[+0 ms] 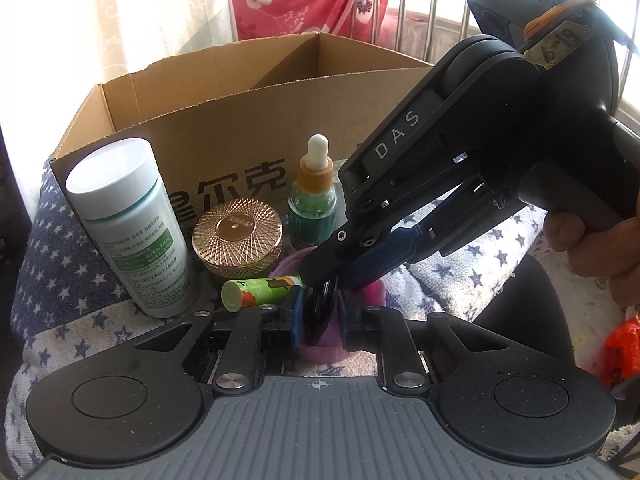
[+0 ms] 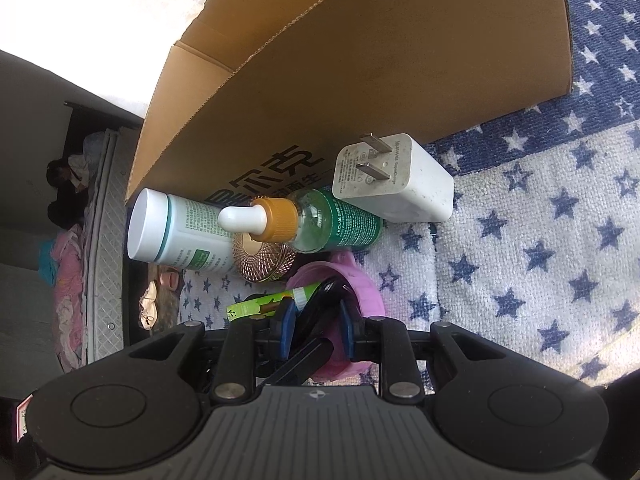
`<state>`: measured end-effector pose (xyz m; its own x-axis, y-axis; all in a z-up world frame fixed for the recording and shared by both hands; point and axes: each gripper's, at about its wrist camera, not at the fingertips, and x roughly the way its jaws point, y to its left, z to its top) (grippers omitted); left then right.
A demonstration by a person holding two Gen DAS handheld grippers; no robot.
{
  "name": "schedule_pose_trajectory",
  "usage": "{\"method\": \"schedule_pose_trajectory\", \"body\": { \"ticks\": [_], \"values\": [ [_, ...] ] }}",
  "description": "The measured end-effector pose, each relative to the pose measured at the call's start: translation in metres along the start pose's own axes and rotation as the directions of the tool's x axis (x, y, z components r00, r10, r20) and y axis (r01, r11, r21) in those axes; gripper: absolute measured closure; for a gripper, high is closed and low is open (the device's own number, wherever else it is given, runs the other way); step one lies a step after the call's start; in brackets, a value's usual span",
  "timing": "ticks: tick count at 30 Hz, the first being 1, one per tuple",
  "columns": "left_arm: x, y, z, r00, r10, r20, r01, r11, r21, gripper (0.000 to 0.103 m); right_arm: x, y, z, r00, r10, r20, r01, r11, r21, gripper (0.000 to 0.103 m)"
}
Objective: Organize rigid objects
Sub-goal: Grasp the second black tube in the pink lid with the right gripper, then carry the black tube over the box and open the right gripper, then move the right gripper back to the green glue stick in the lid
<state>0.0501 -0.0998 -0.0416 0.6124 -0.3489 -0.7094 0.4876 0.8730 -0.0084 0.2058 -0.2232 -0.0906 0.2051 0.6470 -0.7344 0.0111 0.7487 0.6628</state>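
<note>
With both grippers converging on the purple cup [image 2: 362, 280], a pick for the cardboard box [image 1: 224, 136] looks underway. Left gripper [image 1: 320, 316] is clenched, apparently on the right gripper's [image 2: 316, 332] tips; what the right one grips is unclear. Next: lift the cup clear of the green tube [image 1: 260, 292].

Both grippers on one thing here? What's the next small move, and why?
Probably open the left gripper a little. It and the right gripper both look closed on the same black item over the pink cup. One has to let go before the other can carry the item to the cardboard box behind.
</note>
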Motion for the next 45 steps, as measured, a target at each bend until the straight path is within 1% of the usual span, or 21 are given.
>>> {"method": "schedule_pose_trajectory", "body": {
  "ticks": [3,11,14,18,20,23,26,28,30,32,35,37,39,41,43,45],
  "values": [
    [-0.004,-0.003,-0.001,1.0,-0.003,0.009,0.003,1.0,0.009,0.089,-0.004,0.001,-0.004,1.0,0.005,0.017,-0.005,1.0,-0.018,0.078],
    [-0.027,-0.016,0.002,0.998,0.028,0.064,-0.031,0.999,0.039,0.089,-0.028,0.011,-0.015,0.996,0.049,0.068,-0.044,0.997,-0.07,0.079],
    [-0.041,-0.02,0.005,0.995,0.042,0.095,-0.046,0.998,0.046,0.089,-0.042,0.02,-0.02,0.993,0.079,0.093,-0.07,0.992,-0.105,0.079],
    [-0.067,-0.025,0.015,0.984,0.074,0.161,-0.084,0.995,0.059,0.089,-0.065,0.038,-0.024,0.981,0.135,0.14,-0.108,0.977,-0.185,0.079],
    [-0.079,-0.027,0.023,0.976,0.088,0.2,-0.103,0.992,0.066,0.089,-0.079,0.049,-0.023,0.971,0.17,0.169,-0.129,0.965,-0.229,0.079],
    [-0.089,-0.026,0.041,0.965,0.101,0.241,-0.121,0.99,0.068,0.089,-0.099,0.062,-0.017,0.956,0.204,0.211,-0.139,0.948,-0.287,0.079],
    [-0.088,-0.027,0.061,0.957,0.113,0.267,-0.136,0.988,0.069,0.089,-0.113,0.07,-0.003,0.943,0.223,0.248,-0.137,0.937,-0.321,0.079],
    [-0.078,-0.029,0.08,0.955,0.119,0.272,-0.142,0.987,0.068,0.089,-0.119,0.071,0.014,0.938,0.224,0.266,-0.13,0.936,-0.328,0.079],
    [-0.066,-0.029,0.097,0.959,0.118,0.259,-0.137,0.989,0.058,0.089,-0.12,0.068,0.031,0.937,0.213,0.276,-0.119,0.939,-0.323,0.079],
    [-0.042,-0.026,0.12,0.971,0.103,0.218,-0.114,0.993,0.041,0.089,-0.118,0.06,0.054,0.942,0.19,0.275,-0.102,0.947,-0.305,0.079],
    [-0.004,-0.021,0.148,0.987,0.088,0.134,-0.089,0.996,0.002,0.089,-0.107,0.042,0.089,0.955,0.157,0.251,-0.092,0.963,-0.252,0.079],
    [0.023,-0.018,0.162,0.995,0.065,0.077,-0.063,0.998,-0.024,0.089,-0.099,0.027,0.111,0.963,0.129,0.235,-0.08,0.975,-0.209,0.079],
    [0.047,-0.017,0.172,0.998,0.051,0.024,-0.05,0.998,-0.04,0.089,-0.091,0.013,0.127,0.969,0.106,0.224,-0.065,0.981,-0.185,0.079],
    [0.071,-0.018,0.18,0.999,0.021,-0.03,-0.022,0.999,-0.048,0.089,-0.086,0.002,0.14,0.97,0.069,0.231,-0.029,0.985,-0.173,0.079],
    [0.085,-0.021,0.183,0.999,0.016,-0.049,-0.019,0.999,-0.043,0.088,-0.086,-0.005,0.148,0.967,0.041,0.253,0.0,0.987,-0.163,0.08],
    [0.09,-0.023,0.183,0.999,0.017,-0.05,-0.019,0.999,-0.045,0.087,-0.089,-0.011,0.151,0.962,0.045,0.271,-0.001,0.987,-0.16,0.078]
  ]
}}
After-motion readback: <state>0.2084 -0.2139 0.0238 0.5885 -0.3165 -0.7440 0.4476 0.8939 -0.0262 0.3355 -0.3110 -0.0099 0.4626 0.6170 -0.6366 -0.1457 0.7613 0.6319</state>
